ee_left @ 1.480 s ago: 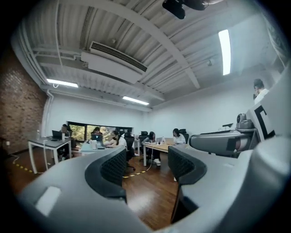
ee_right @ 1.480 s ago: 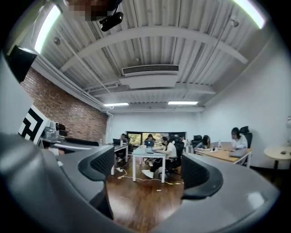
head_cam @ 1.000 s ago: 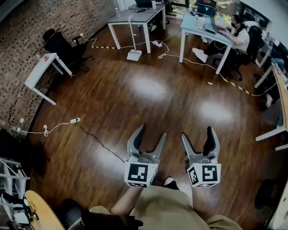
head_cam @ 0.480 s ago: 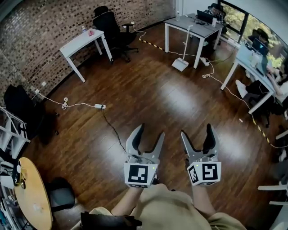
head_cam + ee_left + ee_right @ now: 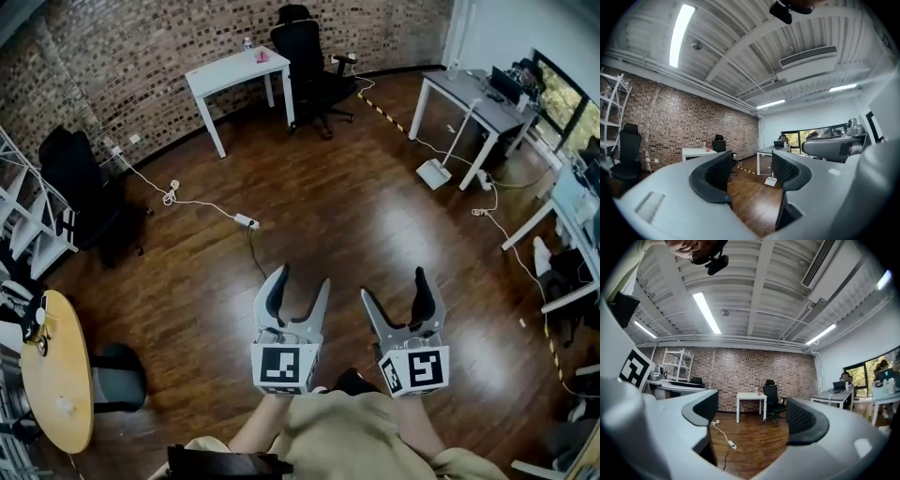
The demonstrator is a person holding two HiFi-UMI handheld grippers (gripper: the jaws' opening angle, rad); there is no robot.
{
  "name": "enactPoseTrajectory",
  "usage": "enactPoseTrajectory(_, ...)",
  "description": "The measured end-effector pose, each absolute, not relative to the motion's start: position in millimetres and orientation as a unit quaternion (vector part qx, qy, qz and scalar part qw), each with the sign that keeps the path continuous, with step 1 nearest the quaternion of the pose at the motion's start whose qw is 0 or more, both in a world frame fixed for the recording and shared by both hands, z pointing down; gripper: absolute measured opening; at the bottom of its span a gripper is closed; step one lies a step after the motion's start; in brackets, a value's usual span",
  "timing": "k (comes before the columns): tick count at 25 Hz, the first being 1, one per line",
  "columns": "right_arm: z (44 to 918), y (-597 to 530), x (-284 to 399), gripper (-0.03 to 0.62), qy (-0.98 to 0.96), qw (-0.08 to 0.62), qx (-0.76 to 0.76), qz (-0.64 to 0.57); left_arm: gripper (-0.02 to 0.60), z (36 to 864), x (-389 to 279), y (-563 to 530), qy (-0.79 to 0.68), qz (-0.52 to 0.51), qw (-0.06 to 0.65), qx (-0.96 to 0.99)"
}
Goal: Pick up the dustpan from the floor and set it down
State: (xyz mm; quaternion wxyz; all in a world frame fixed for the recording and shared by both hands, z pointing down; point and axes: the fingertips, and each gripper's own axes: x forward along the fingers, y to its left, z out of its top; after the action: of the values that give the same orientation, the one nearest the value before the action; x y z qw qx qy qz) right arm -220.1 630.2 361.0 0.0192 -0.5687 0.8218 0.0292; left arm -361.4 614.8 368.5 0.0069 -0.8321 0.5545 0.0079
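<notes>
At the far left a round wooden table (image 5: 56,389) sits close by the person's side. A power strip (image 5: 246,222) with its cable lies on the wooden floor (image 5: 337,216) ahead of the left gripper (image 5: 300,278), and a white table (image 5: 234,70) and a black office chair (image 5: 309,52) stand by the brick wall beyond. The left gripper is held released, jaws apart with only floor between them. The right gripper (image 5: 395,286) just beside it is the same, spread wide on nothing. The dustpan (image 5: 433,173) stands well ahead and to the right. Its white pan is flat on the floor and its long thin handle rises roughly upright by a leg of the grey desk (image 5: 469,94); whether it touches the desk cannot be told. Between grippers and dustpan the floor is open, hemmed only by the desk at the right edge.
</notes>
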Motion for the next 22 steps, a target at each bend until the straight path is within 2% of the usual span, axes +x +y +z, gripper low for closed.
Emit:
enactPoseTrajectory(9,361.6,486.0,-247.6,0.431,0.879,0.029,-0.475,0.024,0.255,384.7,-375.6,494.0,0.623,-0.006,-0.004,-0.783)
enactPoseTrajectory(13,331.1,425.9,-240.1,0.403,0.887,0.056,-0.454,0.055,0.254,372.9,-378.1,438.1,0.650,0.004,0.002,-0.760)
enactPoseTrajectory(17,337.1,365.4,-231.5,0.403,0.895,0.061,-0.442,0.016,0.253,367.0,-381.7,392.4,0.671,-0.002,0.006,-0.742)
enactPoseTrajectory(22,341.2,308.1,-265.8,0.403,0.905,0.070,-0.419,0.006,0.250,375.7,-414.2,341.8,0.686,-0.019,0.004,-0.728)
